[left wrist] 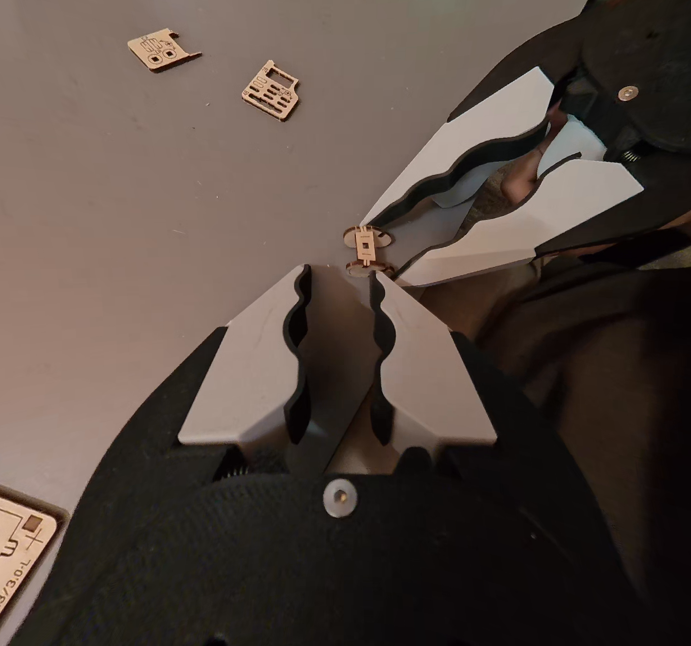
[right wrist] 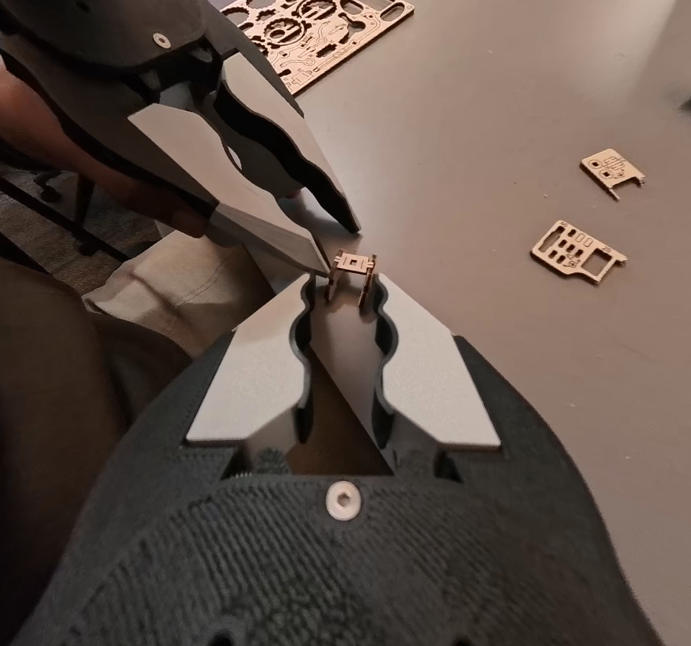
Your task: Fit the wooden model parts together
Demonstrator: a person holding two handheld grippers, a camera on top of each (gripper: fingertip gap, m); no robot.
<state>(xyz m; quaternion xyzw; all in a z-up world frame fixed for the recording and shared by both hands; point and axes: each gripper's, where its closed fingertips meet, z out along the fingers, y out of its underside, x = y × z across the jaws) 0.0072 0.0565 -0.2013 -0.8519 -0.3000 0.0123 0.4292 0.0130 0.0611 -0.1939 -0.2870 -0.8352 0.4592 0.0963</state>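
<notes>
A small wooden assembly (right wrist: pixel 351 263), two discs joined by a little square-holed plate, stands on the grey table (right wrist: pixel 486 141) near its front edge; it also shows in the left wrist view (left wrist: pixel 365 248). My right gripper (right wrist: pixel 344 281) is open with its fingertips on either side of the discs: the right pad is against one disc and a small gap shows at the other. My left gripper (left wrist: pixel 340 272) is open and empty, and one of its fingertips (right wrist: pixel 318 267) touches the near disc. The right gripper (left wrist: pixel 379 250) reaches in from the upper right in the left wrist view.
Two flat wooden pieces lie loose on the table, a slotted one (left wrist: pixel 271 95) and one with two round marks (left wrist: pixel 164 50). A punched-out wooden sheet (right wrist: pixel 318 25) lies at the back. Another sheet's corner (left wrist: pixel 22 553) is at lower left. The person's lap (right wrist: pixel 168 291) is just past the table edge. Less than 4 cm separates the two grippers' tips.
</notes>
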